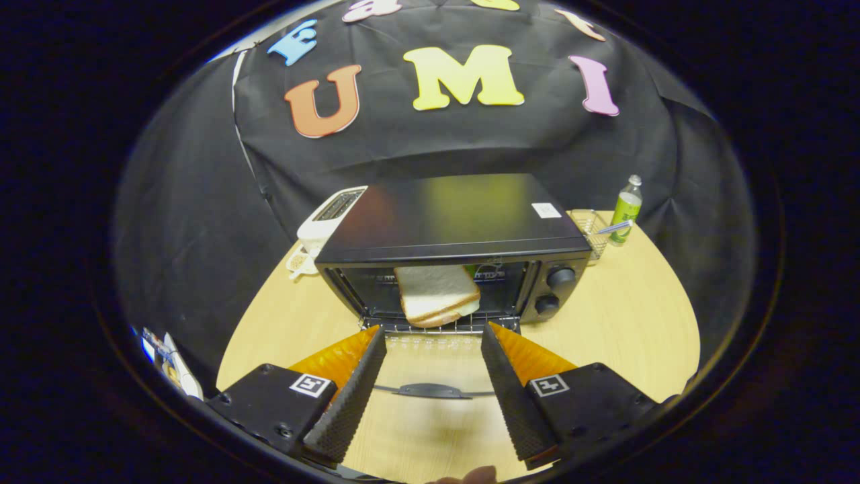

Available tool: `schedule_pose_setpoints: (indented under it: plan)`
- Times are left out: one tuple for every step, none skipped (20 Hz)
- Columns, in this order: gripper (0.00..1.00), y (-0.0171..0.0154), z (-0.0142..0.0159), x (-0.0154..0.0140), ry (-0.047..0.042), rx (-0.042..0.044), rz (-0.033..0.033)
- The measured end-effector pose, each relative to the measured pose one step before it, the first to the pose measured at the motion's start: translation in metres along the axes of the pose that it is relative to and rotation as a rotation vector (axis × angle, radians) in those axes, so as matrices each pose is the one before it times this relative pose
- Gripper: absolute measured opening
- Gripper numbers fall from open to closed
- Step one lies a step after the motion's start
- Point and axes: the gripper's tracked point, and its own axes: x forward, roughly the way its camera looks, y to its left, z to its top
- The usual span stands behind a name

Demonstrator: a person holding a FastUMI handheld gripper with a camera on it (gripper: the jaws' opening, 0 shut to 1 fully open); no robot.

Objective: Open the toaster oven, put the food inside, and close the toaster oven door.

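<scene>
Gripper view: tool (433,349) spread wide, nothing pinched between its fingers. Toaster oven (457,249) sits straight ahead on the tabletop (631,329), its glass door (430,366) dropped flat toward the tool. Bread slices (437,294) lie on the wire rack inside the open cavity, just beyond the fingertips, leaning at an angle. Door handle (430,390) lies between the two fingers, nearer than their tips, its long axis running crosswise to them. Judgement: food is in; closing is left, and that calls for getting under the door's front edge and lifting up and away. White toaster (329,218) stands left of the oven, bottle (627,210) behind right.
</scene>
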Motion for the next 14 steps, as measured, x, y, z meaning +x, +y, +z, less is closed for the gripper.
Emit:
schedule_pose_setpoints:
  plan:
    - [0.97, 0.00125, -0.00463, -0.00973, -0.00961, -0.00232, 0.00295]
    - [1.0, 0.00011, -0.00548, -0.00943, -0.00638, -0.00519, -0.00261]
    - [1.0, -0.00127, -0.00474, -0.00687, -0.00987, -0.00682, -0.00656]
    - [1.0, -0.0024, -0.00503, -0.00435, -0.0117, -0.00798, -0.01437]
    - [1.0, -0.00113, -0.00809, -0.00163, -0.0047, -0.00225, -0.00722]
    - [1.0, -0.0023, -0.00907, 0.00231, 0.00365, -0.00159, -0.00661]
    - [1.0, -0.00207, -0.01056, 0.00243, 0.00796, 0.00252, -0.00827]
    - [1.0, -0.00133, -0.0109, 0.00365, 0.01106, 0.00218, -0.0075]
    - [1.0, -0.00242, -0.01297, 0.00654, 0.01838, -0.00743, -0.01499]
    - [1.0, -0.00308, -0.01226, 0.00695, 0.01846, -0.0068, -0.01471]
    - [1.0, 0.00042, -0.01401, 0.01046, 0.02877, -0.0029, -0.00678]
    - [1.0, 0.00214, -0.01279, 0.00937, 0.03033, 0.00649, 0.00308]
    - [1.0, 0.00134, -0.01165, 0.00906, 0.02829, 0.01049, -0.00002]
    - [1.0, 0.00133, -0.00924, 0.00846, 0.02066, 0.00724, -0.00037]
